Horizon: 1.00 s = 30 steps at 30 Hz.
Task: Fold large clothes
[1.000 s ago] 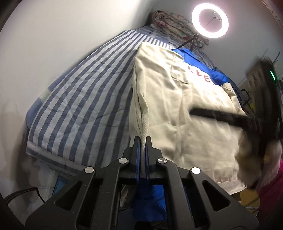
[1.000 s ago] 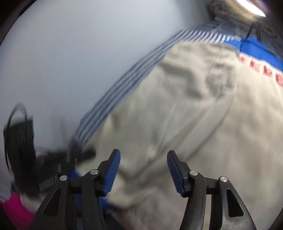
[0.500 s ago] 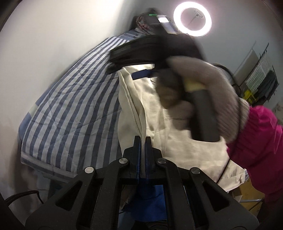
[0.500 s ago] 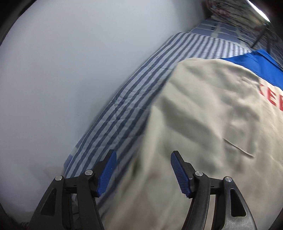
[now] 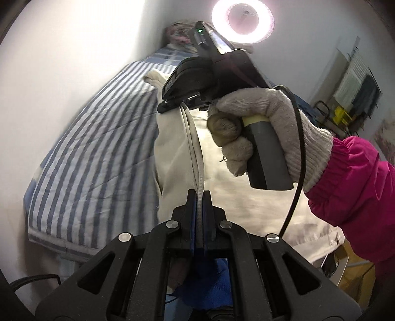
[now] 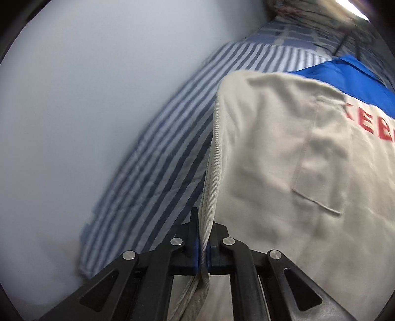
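Both tongs pinch the beige jacket's (image 6: 284, 153) long folded edge, left tongs (image 5: 198, 197) near, right tongs (image 6: 203, 222) farther up, keeping it taut above the striped bed (image 5: 98, 148) for folding.

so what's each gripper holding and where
Both hold the beige jacket by its folded left edge: left gripper nearer, right gripper farther along.

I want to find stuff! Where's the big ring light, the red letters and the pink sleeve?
ring light (image 5: 243, 21), left wrist view, glowing rim.
red letters (image 6: 370, 123), right wrist view, on one letter.
pink sleeve (image 5: 350, 182), left wrist view, forearm fabric.
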{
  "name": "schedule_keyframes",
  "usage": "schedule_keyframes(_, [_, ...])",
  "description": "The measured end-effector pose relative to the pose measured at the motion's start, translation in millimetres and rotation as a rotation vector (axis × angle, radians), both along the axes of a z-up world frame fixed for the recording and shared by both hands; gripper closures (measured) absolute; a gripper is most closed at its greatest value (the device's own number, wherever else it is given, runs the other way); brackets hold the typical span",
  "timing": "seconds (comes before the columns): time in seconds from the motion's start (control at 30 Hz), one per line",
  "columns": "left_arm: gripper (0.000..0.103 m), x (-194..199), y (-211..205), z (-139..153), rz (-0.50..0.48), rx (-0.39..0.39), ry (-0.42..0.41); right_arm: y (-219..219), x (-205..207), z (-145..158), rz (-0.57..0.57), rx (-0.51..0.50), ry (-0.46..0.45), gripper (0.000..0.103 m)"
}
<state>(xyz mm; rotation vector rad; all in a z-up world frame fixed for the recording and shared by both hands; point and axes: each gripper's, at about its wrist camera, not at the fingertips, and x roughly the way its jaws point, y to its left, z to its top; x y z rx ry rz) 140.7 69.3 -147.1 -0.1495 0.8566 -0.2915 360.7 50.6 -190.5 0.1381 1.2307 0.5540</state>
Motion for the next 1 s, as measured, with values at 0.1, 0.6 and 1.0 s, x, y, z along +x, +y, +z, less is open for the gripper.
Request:
schedule_keyframes(0.1, [0.102,-10.4,-23.5,6.7,-0.055,0.022,-0.015,-52.7,-11.7,14.2,-0.067,0.142,-0.025,0.102])
schedule_keyframes(0.6, [0.102,-15.3,-98.1,-12.1,-0.243,-0.002,0.094,-193.3,-38.6,-35.5,-0.321,0.166,0.049,0.102])
schedule_keyframes(1.0, [0.102,-28.6,-5.2,20.5,-0.085,-0.104,0.082,-163.8,-73.2,1.3,-0.209,-0.037,-0.069,0.081])
